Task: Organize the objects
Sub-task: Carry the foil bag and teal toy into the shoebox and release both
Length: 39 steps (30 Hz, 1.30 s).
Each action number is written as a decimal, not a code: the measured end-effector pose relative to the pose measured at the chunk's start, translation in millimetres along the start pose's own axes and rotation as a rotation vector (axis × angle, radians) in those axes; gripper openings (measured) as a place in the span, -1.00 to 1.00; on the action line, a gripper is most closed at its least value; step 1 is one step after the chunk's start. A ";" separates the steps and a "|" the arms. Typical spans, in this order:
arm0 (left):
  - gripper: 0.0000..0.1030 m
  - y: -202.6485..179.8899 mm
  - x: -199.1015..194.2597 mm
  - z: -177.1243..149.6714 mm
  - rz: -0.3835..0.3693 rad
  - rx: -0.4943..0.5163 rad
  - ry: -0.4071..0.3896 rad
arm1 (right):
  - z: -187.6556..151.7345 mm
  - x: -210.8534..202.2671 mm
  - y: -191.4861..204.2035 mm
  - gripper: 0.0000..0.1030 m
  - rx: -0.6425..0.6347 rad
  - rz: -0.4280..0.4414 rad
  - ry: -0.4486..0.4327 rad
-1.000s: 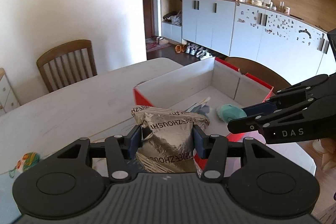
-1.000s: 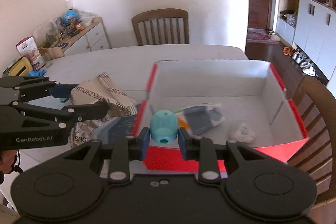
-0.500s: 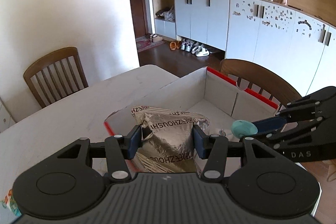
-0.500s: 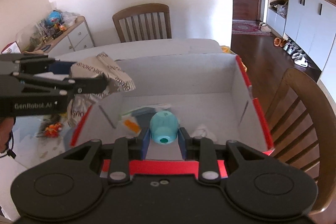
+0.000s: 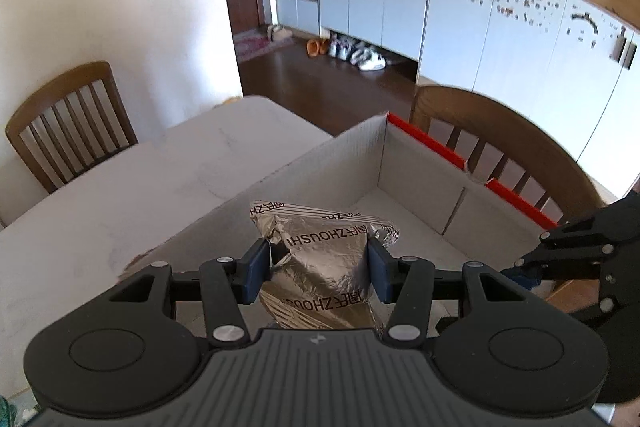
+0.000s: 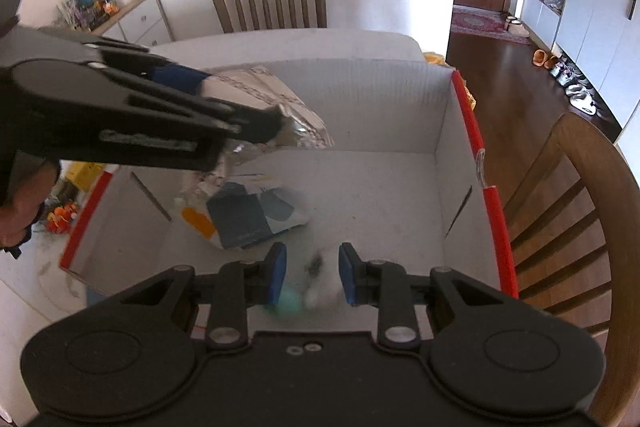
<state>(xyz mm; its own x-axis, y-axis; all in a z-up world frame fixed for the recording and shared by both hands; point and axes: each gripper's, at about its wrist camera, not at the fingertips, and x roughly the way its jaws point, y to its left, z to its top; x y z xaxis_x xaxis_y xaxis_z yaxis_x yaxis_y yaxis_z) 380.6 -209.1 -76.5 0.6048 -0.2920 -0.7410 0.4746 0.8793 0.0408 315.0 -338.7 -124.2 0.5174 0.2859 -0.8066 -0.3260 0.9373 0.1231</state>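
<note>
My left gripper [image 5: 318, 265] is shut on a silver foil snack bag [image 5: 324, 267] and holds it above the near left side of the open cardboard box [image 5: 360, 151]. In the right wrist view the bag [image 6: 288, 115] hangs over the box [image 6: 400, 99], with the left gripper's fingers [image 6: 180, 107] around it. My right gripper [image 6: 312, 273] is open over the box's near end. The teal cap-shaped object [image 6: 290, 303] is out of the jaws, blurred, just below the left pad, beside a white blurred lump [image 6: 320, 291].
A dark blue packet on white wrapping [image 6: 244, 215] lies on the box floor. Wooden chairs stand behind the table [image 5: 68, 115] and at the box's right [image 6: 568, 219]. Small toys [image 6: 60, 219] lie on the table left of the box.
My right gripper has opened and the teal object has dropped out of it into the box. My left gripper has carried the foil bag further over the box.
</note>
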 end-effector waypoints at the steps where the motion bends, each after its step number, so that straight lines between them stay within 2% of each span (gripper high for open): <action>1: -0.01 -1.1 7.1 1.1 0.002 0.002 0.016 | 0.1 1.9 -1.4 -0.47 0.004 0.005 0.004; 13: 0.00 -8.9 67.9 8.1 -0.037 0.015 0.171 | -4.4 -0.4 -17.3 -0.45 0.032 0.032 0.008; 18: 0.04 -8.9 72.6 6.5 -0.027 0.010 0.185 | -10.2 -5.4 -23.1 -0.41 0.049 0.043 0.006; 25: 0.36 -2.7 61.6 7.2 -0.043 -0.042 0.169 | -14.3 -10.7 -25.3 -0.40 0.054 0.055 -0.003; 32: 0.36 -7.5 44.2 9.2 -0.031 -0.051 0.133 | -11.6 -18.5 -23.0 -0.40 0.049 0.058 -0.026; 39: 0.36 -4.3 11.7 5.2 -0.024 -0.085 0.061 | -11.9 -34.3 -13.7 -0.39 0.038 0.052 -0.067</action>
<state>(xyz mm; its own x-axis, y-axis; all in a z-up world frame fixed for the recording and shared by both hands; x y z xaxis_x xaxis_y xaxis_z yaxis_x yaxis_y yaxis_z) 389.0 -218.3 -81.8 0.5528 -0.2920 -0.7805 0.4305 0.9020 -0.0325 292.3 -363.8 -105.0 0.5531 0.3457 -0.7580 -0.3244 0.9274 0.1862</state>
